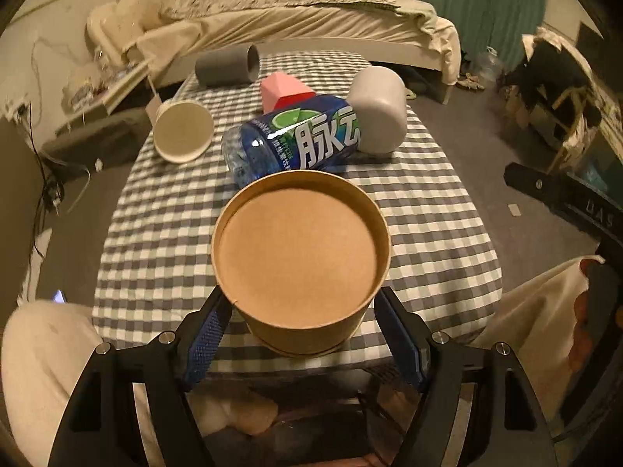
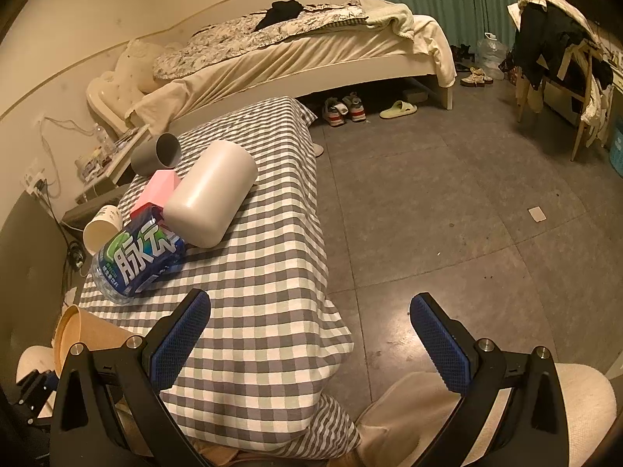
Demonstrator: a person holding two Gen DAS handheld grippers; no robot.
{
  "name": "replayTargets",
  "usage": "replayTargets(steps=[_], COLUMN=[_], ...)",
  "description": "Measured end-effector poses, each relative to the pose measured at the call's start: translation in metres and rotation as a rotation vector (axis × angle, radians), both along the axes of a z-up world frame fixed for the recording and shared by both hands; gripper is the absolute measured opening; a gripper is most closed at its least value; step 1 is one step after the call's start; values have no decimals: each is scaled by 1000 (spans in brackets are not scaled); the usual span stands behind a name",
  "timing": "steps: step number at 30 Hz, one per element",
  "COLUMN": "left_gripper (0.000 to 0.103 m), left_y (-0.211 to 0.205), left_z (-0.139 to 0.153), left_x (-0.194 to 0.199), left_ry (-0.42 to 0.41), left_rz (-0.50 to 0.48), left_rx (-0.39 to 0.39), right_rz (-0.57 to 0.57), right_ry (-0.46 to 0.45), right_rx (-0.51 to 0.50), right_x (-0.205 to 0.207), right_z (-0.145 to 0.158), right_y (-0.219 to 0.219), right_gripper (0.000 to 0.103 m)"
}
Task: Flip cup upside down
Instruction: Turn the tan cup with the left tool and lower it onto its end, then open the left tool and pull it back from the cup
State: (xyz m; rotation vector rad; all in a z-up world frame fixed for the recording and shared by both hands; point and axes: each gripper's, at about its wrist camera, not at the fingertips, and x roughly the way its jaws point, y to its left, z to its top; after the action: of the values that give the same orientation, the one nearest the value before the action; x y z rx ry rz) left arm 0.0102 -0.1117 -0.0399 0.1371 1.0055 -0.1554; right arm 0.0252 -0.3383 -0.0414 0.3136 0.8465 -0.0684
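Note:
A brown paper cup (image 1: 300, 257) stands upside down, base up, near the front edge of the checked table (image 1: 440, 233). My left gripper (image 1: 303, 311) has its blue pads on either side of the cup's lower wall; the left pad (image 1: 210, 327) touches it, the right pad (image 1: 393, 323) stands a little off. In the right wrist view the cup (image 2: 85, 334) shows at the far left, partly hidden. My right gripper (image 2: 311, 330) is open and empty, above the table's right front corner and the floor.
Behind the cup lie a blue bottle (image 1: 296, 140), a white paper cup (image 1: 183, 130) on its side, a grey cup (image 1: 227, 66), a pale cylinder (image 1: 377, 111) and a pink box (image 1: 284, 91). A bed (image 2: 311, 50) and a chair (image 2: 557, 58) stand beyond.

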Motion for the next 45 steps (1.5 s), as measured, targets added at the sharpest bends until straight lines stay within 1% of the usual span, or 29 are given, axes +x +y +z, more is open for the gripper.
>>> replayTargets(steps=[1, 4, 10, 16, 20, 24, 30, 33, 37, 39, 40, 45], left_gripper=[82, 82, 82, 82, 82, 82, 82, 82, 82, 87, 92, 95], left_y=[0, 2, 11, 26, 37, 51, 75, 86, 99, 103, 104, 107], left_z=[0, 2, 11, 24, 35, 47, 63, 64, 62, 60, 59, 57], left_x=[0, -2, -10, -25, -39, -49, -66, -71, -75, -76, -77, -78], left_ry=[-2, -11, -36, -76, -128, -182, -301, -323, -331, -333, -333, -330], left_rz=[-3, -8, -10, -30, -42, -32, -4, 13, 48, 66, 74, 95], left_rx=[2, -24, -52, -102, -113, -135, -146, -160, -184, -188, -186, -171], right_rz=[0, 1, 19, 47, 71, 91, 120, 138, 178, 197, 204, 236], right_ry=[-3, -23, -71, -177, -210, -227, -267, -269, -253, -242, -238, -178], right_rx=[-1, -9, -50, -106, -138, -152, -173, -185, -224, -236, -239, -253], right_x=[0, -4, -12, -31, -43, -55, -81, -92, -99, -102, -103, -98], right_z=[1, 5, 16, 43, 56, 67, 86, 87, 79, 73, 70, 51], right_y=[0, 2, 10, 27, 43, 58, 82, 94, 114, 120, 120, 134], right_gripper=[103, 103, 103, 103, 103, 103, 103, 103, 103, 103, 103, 103])
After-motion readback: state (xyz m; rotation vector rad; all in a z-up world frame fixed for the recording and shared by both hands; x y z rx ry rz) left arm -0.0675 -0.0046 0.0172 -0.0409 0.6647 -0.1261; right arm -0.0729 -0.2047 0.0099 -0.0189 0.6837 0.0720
